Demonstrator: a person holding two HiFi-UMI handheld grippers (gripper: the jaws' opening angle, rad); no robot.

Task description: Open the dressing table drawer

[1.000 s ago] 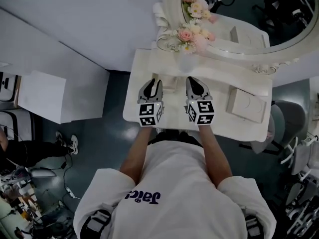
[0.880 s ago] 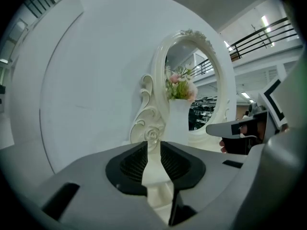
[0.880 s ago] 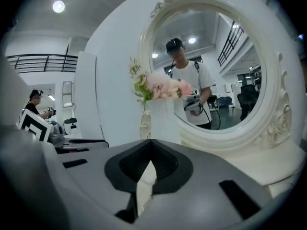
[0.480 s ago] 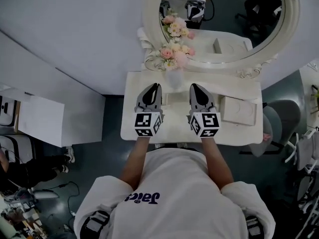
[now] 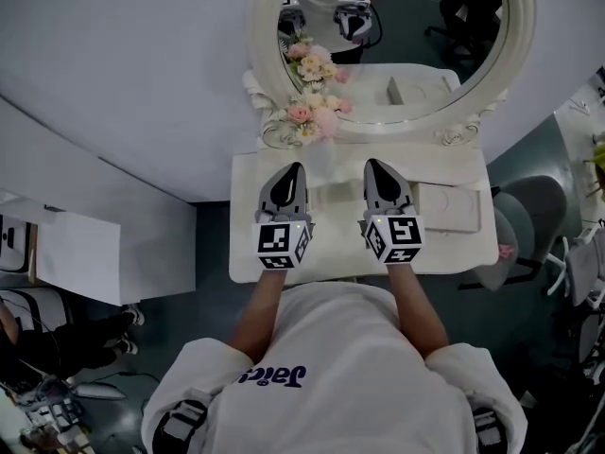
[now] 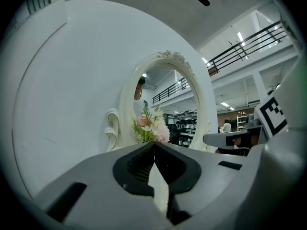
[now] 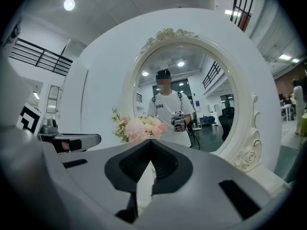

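You held your left claw [image 5: 291,168] and right claw [image 5: 374,165] side by side above the white bench [image 5: 248,253]. Each had its jaws pressed together on nothing and pointed toward the oval mirror [image 5: 416,45] and flowers [image 5: 312,116]. The drawer showed in no view, as the bench top hid everything beneath it.

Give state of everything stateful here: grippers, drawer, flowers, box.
Left gripper: shut, empty, above the dressing table.
Right gripper: shut, empty, above the dressing table.
Drawer: none seen pulled out; its front is hidden from above.
Flowers: upright at the foot of the mirror.
Flat box: lying flat on the table's right side.
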